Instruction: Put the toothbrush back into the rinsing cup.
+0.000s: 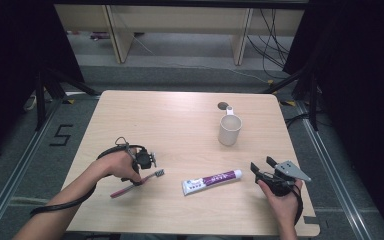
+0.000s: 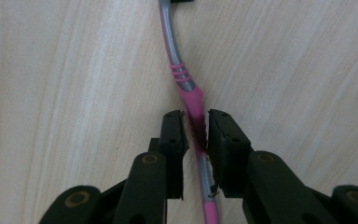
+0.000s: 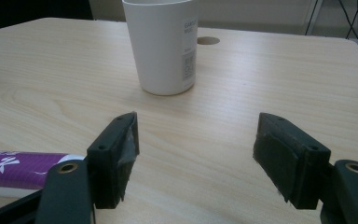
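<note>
A pink and grey toothbrush (image 1: pixel 123 189) lies on the wooden table (image 1: pixel 170 125) at the front left. My left gripper (image 1: pixel 139 178) points down on it, and in the left gripper view its jaws are shut on the pink middle of the toothbrush handle (image 2: pixel 196 122). A white and purple toothpaste tube (image 1: pixel 211 181) lies at the front centre. My right gripper (image 1: pixel 262 164) is just right of the tube, open and holding nothing (image 3: pixel 196 154). A white cup (image 1: pixel 229 129) stands upright beyond it, also ahead in the right gripper view (image 3: pixel 161 46), with the tube's end (image 3: pixel 18 168) at the lower left.
A round cable hole (image 1: pixel 223 106) sits in the table behind the cup. Bare wood spreads across the table's left and far parts. Black curtains flank the table, and desk legs and cables stand on the floor beyond it.
</note>
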{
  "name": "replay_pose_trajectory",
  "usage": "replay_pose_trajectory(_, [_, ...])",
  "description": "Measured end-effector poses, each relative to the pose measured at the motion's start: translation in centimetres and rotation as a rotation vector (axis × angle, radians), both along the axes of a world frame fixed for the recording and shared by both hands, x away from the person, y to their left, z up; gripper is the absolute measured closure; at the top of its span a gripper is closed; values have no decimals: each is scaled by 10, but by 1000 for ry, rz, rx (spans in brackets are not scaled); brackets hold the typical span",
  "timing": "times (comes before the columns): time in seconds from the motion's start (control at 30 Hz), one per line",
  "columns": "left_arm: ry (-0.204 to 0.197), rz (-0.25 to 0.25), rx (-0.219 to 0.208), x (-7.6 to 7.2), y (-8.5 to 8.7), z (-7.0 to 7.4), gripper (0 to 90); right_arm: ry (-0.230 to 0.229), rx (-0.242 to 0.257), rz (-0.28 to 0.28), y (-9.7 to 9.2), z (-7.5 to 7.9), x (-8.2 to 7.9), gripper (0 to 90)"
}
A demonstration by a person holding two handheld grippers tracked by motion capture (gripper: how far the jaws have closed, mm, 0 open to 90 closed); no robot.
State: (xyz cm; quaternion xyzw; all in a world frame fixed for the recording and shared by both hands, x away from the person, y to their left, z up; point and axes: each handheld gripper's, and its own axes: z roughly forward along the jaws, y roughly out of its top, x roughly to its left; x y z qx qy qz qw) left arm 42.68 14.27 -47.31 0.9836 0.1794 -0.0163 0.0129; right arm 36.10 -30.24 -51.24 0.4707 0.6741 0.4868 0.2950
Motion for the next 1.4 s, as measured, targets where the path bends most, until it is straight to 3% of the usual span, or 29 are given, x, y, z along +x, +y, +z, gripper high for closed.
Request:
replay_pose_trajectory(0.33, [0, -10, -4, 1, 0, -5, 802, 14, 25, -4, 2, 0, -1, 315])
replay_pose_trajectory(0.67, [-53, -60, -3, -5, 1, -5, 822, 1, 15, 21, 1, -1, 1, 316])
replay_pose_trajectory(0.77, [-62, -67, -22, -7, 2, -5, 824, -29, -21, 8, 0, -1, 2, 317])
replay_pose_trajectory(0.87, [-64, -70, -53, -7, 5, -4, 825, -9, 2, 12, 1, -1, 1, 325])
replay_pose_trajectory(1.07, [-103, -69, -146, -9, 11, 6, 825, -4, 4, 20, 0, -1, 1, 332])
replay_pose_trajectory(1.2, [-160, -71, -248, -11, 15, 18, 825, -4, 15, -2, 3, -1, 0, 331])
replay_pose_trajectory(1.27, [-195, -63, -325, -12, 18, 24, 825, -18, -17, 5, 0, 0, 1, 332])
replay_pose_trajectory(1.3, [-195, -63, -325, -12, 18, 24, 825, -25, -28, 6, 0, 0, 1, 340])
replay_pose_trajectory(1.33, [-249, -52, -421, -12, 21, 29, 825, -25, -35, 8, 0, 0, 0, 349])
replay_pose_trajectory(1.37, [-277, -10, -501, -14, 21, 29, 825, -4, 1, -4, 3, -1, -1, 355])
replay_pose_trajectory(1.4, [-307, -35, -511, -12, 24, 33, 825, -21, -10, 20, 2, -1, 0, 364])
